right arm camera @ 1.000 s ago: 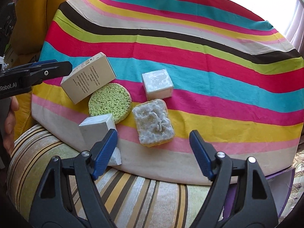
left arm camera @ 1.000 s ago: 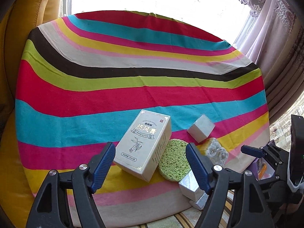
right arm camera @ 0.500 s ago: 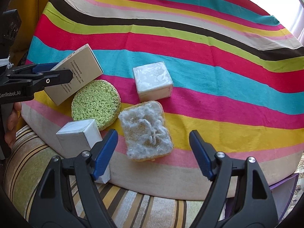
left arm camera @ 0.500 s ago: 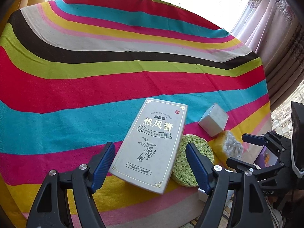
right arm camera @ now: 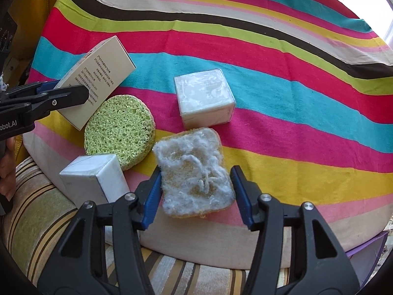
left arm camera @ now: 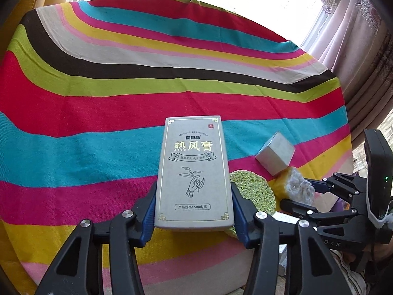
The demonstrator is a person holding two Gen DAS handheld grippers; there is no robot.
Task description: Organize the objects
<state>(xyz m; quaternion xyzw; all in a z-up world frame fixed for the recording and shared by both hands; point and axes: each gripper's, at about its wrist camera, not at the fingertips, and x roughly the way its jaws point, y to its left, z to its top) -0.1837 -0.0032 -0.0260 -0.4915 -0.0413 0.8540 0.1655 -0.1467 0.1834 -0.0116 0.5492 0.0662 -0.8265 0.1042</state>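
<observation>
My left gripper (left arm camera: 193, 209) is shut on a grey carton with Chinese print (left arm camera: 194, 169), its blue pads pressing both long sides; the carton also shows in the right wrist view (right arm camera: 98, 81), tilted. My right gripper (right arm camera: 196, 194) has closed onto a yellow sponge with a grey fuzzy top (right arm camera: 194, 172), pads touching both its sides. The sponge shows in the left wrist view (left arm camera: 294, 186) too. A round green sponge (right arm camera: 120, 130) lies between carton and yellow sponge. A white cube box (right arm camera: 205, 100) sits behind the yellow sponge. Another white box (right arm camera: 93, 182) lies at the cloth's near edge.
All lie on a striped cloth (right arm camera: 270, 61) over a round table. A striped cushion (right arm camera: 49, 211) lies below the near edge. Curtains (left arm camera: 356, 36) and a bright window stand behind the table, a yellow chair (left arm camera: 14, 24) at the left.
Both grippers moved forward and closed: the left around the carton, the right around the yellow sponge. The carton has turned to lie straight between the left pads.
</observation>
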